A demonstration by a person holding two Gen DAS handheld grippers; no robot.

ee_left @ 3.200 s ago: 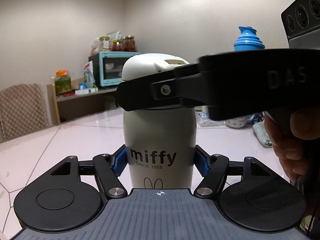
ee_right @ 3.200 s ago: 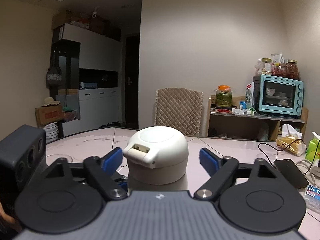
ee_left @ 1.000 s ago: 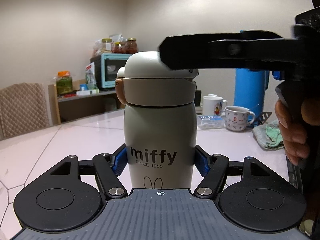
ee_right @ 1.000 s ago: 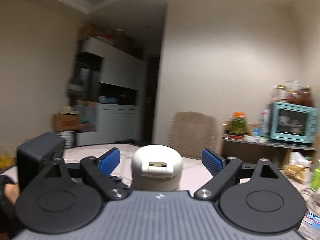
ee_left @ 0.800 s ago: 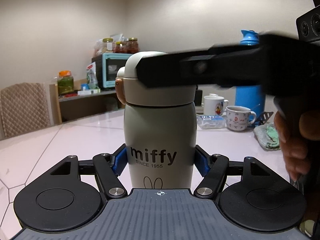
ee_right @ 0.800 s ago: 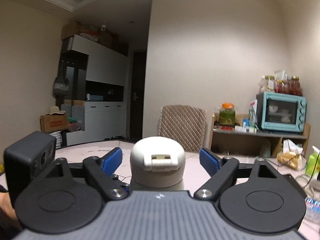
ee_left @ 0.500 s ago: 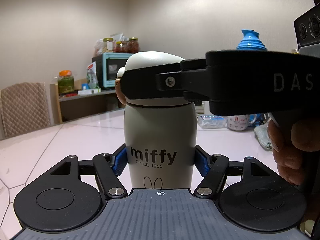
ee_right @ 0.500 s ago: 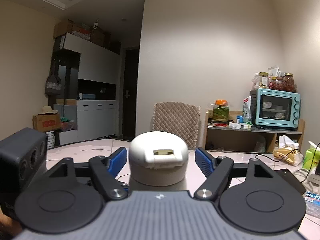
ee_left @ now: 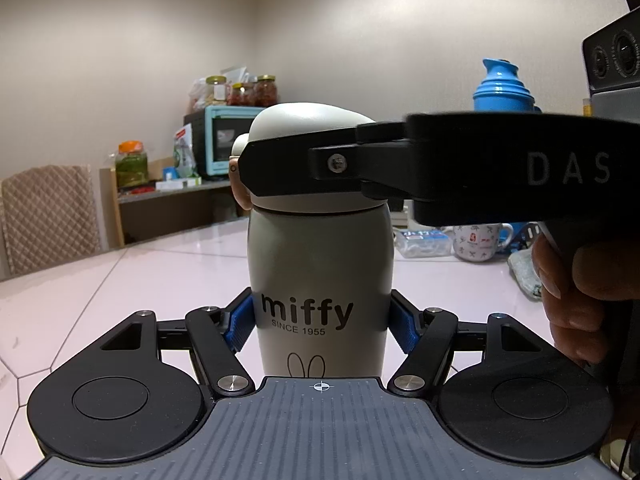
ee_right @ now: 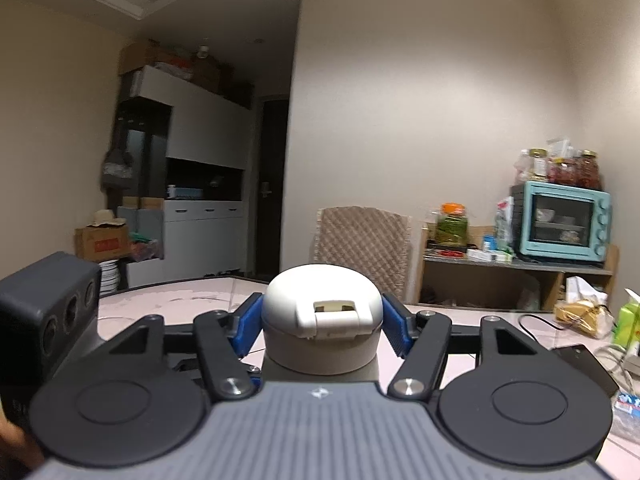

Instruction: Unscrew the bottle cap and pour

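The left gripper [ee_left: 320,322] fingers [ee_left: 238,326] clamp the bottle [ee_left: 320,272] upright on the worktop [ee_left: 120,280]. Above them, the right gripper [ee_right: 322,326] fingers [ee_right: 248,326] pinch the cap [ee_right: 322,312], seemingly mid-unscrewing; next comes another twist, then lifting. The bottle's contents are hidden.

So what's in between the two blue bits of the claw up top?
The bottle's white cap. In the right wrist view, the right claw squeezes it from both sides.
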